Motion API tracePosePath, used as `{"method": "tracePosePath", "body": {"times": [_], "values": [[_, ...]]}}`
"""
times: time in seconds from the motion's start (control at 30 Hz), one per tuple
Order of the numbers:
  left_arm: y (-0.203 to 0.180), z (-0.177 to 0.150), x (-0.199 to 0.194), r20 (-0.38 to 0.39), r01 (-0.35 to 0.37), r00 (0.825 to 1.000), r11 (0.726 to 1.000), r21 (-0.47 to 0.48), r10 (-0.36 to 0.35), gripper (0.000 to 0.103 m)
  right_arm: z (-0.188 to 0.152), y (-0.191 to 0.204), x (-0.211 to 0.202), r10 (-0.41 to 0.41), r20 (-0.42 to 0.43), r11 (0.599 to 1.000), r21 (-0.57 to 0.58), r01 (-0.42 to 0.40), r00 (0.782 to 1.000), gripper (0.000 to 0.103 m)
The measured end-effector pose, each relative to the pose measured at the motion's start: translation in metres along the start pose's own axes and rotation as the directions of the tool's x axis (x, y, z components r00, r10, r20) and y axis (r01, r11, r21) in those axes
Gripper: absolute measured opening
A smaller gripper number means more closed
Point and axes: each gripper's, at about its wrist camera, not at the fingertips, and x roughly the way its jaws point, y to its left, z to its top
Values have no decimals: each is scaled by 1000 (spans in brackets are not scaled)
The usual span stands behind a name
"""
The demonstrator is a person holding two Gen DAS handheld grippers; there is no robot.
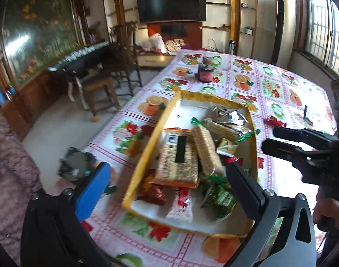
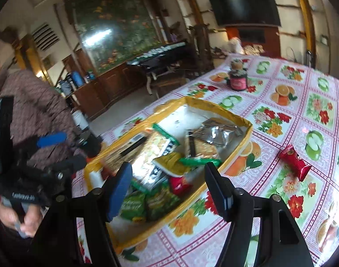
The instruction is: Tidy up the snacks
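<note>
Plainly, both grippers stand with fingers spread wide and grip nothing. The left gripper (image 1: 169,184) hovers over the near end of the yellow-rimmed tray (image 1: 145,155), its fingers apart above the piled snack packets (image 1: 182,155) without touching them. The right gripper (image 2: 169,189) hangs over the tray's other side, likewise clear of the packets. One red packet (image 2: 295,162) lies alone on the tablecloth (image 2: 280,120), well apart from the tray. A dark jar (image 1: 205,73) stands farther back.

A dark jar (image 1: 205,73) stands on the fruit-patterned surface (image 1: 243,82). Beyond hang a black television (image 1: 171,4) and a large floral painting (image 1: 39,31). A wooden stool (image 1: 98,93) stands beside the surface.
</note>
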Motion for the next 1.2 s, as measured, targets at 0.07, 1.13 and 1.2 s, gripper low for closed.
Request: {"method": "tracePosePath", "body": {"times": [0.07, 1.13, 1.2], "values": [[-1, -3, -8, 18, -24, 1000, 999, 22, 24, 103, -4, 8, -5, -4, -1, 999, -49, 4, 1000, 69], [24, -35, -51, 31, 7, 1000, 999, -41, -5, 103, -20, 59, -22, -11, -62, 937, -350, -11, 998, 69], [25, -35, -52, 32, 11, 999, 999, -43, -10, 103, -20, 59, -20, -13, -68, 936, -353, -12, 998, 69]]}}
